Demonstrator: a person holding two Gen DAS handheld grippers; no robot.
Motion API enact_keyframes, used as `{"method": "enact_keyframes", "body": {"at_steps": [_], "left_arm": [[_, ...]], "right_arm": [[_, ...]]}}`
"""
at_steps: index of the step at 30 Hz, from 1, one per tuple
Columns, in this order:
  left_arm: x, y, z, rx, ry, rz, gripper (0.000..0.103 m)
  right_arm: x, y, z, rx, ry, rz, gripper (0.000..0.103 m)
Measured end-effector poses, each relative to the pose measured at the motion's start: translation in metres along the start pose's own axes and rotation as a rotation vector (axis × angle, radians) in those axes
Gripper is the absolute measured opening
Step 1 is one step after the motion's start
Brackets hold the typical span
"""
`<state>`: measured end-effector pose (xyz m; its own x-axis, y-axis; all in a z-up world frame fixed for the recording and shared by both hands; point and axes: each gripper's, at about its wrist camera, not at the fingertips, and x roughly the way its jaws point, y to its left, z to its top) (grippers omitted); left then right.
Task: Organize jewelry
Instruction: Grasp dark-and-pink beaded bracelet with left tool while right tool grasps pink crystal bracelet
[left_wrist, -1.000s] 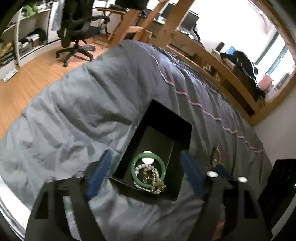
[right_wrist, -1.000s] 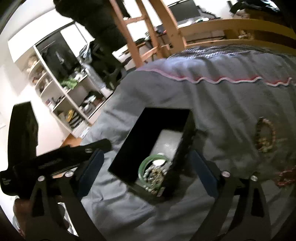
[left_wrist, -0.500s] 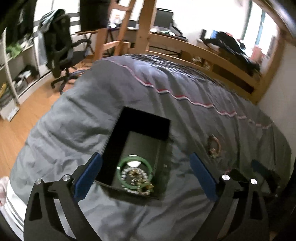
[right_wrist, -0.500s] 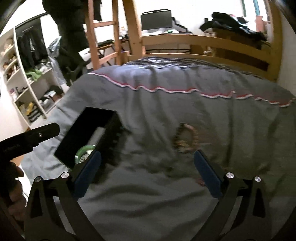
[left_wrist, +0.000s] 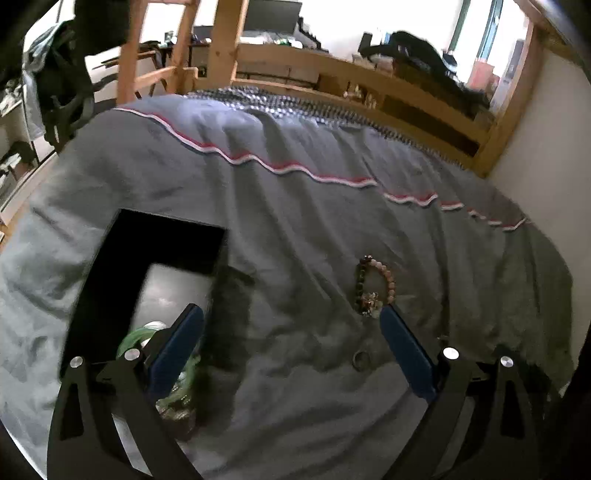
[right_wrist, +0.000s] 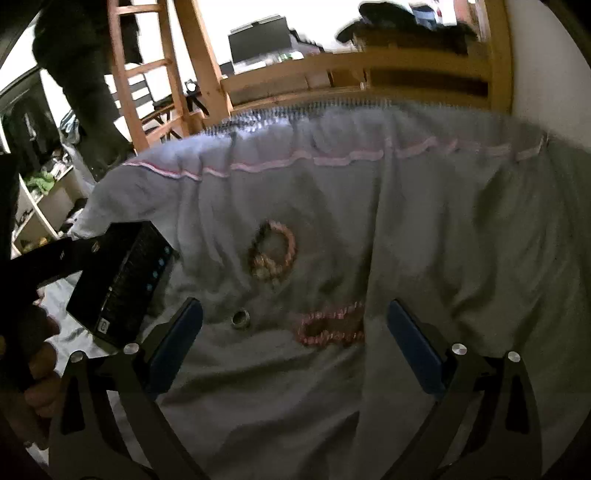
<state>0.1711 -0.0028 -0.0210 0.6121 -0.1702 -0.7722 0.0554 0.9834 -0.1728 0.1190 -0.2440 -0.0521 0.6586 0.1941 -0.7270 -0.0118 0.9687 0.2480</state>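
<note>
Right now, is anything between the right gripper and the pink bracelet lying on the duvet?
Nothing visible. The right gripper is open and empty, and the pink bracelet lies on bare grey duvet between its fingers. The metal ring sits apart from it.

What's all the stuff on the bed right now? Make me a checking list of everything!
Surface: grey bedspread with a red-and-white trim line, rumpled.
Job's things: black box holding a green bangle; on the cover lie a beaded bracelet, a pink bracelet and a small ring.
Clutter: nothing seen on the bed.
Grippers: left tool open, empty; right tool open, empty.
Cables: nothing seen.
Surroundings: wooden bed frame, ladder, shelves, monitor.
</note>
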Motion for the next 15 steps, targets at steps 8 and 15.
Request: {"method": "enact_keyframes", "body": {"at_steps": [8,15], "left_arm": [[0.067,-0.050,0.015,0.118,0.073,-0.030,0.077],[0.123,-0.077,0.008,0.208,0.141,0.028,0.072]], "right_arm": [[0.043,-0.020,-0.010,0.149,0.119,0.077,0.060],[0.075,-0.017,-0.015,0.143,0.184,0.091,0.048]]}}
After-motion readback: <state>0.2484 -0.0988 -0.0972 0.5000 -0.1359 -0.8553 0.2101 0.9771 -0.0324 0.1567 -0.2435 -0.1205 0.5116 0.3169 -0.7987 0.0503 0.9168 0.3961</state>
